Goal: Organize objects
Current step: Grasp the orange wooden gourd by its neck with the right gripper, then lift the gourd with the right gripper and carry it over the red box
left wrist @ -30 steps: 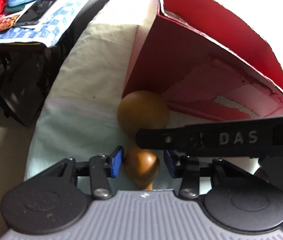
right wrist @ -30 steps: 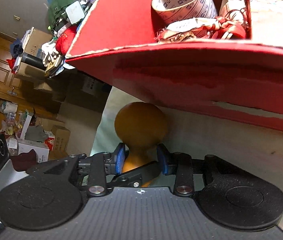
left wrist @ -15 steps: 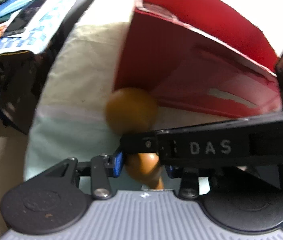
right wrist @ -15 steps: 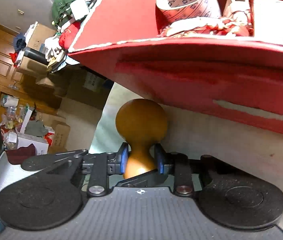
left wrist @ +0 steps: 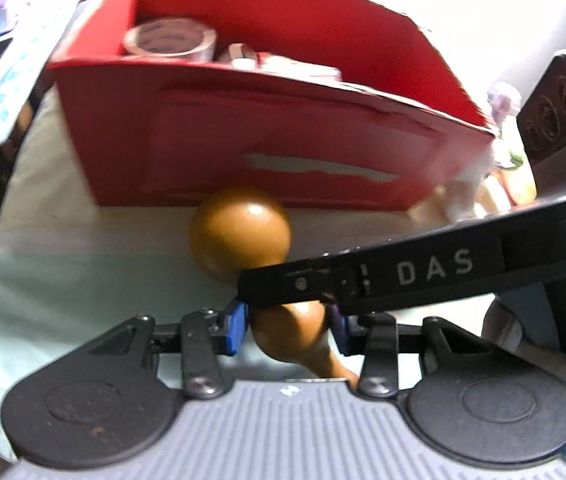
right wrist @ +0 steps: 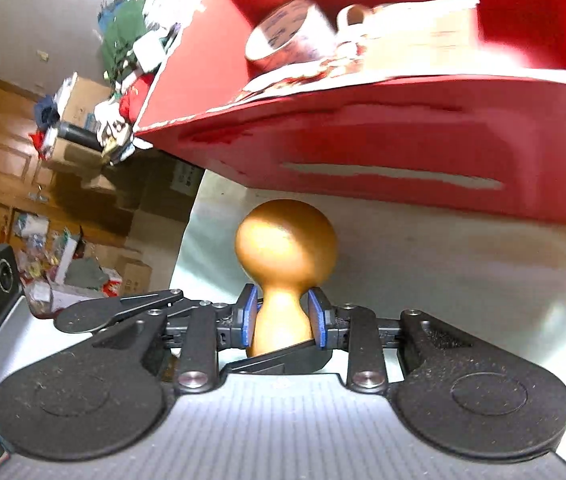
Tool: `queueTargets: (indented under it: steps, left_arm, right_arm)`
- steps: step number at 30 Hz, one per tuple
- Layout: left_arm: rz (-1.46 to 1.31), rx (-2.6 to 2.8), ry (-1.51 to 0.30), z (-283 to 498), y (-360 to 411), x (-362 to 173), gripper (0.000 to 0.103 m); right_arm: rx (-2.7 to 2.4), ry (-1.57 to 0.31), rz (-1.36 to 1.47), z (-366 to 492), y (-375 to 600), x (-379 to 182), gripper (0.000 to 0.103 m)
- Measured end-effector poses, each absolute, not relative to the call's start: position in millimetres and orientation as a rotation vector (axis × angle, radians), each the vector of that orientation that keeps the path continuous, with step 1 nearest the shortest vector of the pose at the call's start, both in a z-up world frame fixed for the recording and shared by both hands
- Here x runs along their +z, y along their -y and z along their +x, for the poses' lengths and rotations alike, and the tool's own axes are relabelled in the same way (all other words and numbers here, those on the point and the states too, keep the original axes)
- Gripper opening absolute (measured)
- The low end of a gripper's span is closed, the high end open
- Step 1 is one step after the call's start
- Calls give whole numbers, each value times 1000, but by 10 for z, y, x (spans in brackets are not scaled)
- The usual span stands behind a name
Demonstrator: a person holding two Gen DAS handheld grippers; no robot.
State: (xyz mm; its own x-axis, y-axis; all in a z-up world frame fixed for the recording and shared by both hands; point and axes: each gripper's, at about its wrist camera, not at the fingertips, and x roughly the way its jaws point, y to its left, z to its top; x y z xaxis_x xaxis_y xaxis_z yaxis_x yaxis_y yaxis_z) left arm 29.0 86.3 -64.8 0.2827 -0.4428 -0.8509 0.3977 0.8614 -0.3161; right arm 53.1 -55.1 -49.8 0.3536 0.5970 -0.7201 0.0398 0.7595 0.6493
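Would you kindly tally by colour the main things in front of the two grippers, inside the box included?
Red: 1, the cardboard box.
Brown: 1, the wooden maraca-shaped piece.
Pale: 1, the tape roll in the box.
The box's other contents are too blurred to count.
Total: 3.

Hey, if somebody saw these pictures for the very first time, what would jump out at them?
First, the glossy brown wooden knob-shaped piece, clamped by both the right gripper at its neck and the left gripper lower down. Behind it stands the big red box with a tape roll inside, on a pale cloth.
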Motion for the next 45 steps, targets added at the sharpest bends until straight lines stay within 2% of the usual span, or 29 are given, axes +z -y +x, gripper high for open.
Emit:
queueTargets:
  steps: [14,27,36,45]
  left_arm:
    - [73,-742,-998,-82,86,-67,42]
    - [106,-762,-851,373,446,389,41]
    - [54,-827,-903,1169,354,194,42]
    - [-8,-879,-1012,1594,299,-177,43]
  right_arm:
    - [378,-955,707,14,1380,17,30]
    - [311,-799,690,451,1617,377,30]
    - [113,-815,663,1069,1494,240,28]
    - [-43,-843,572,1221,1394,52,25]
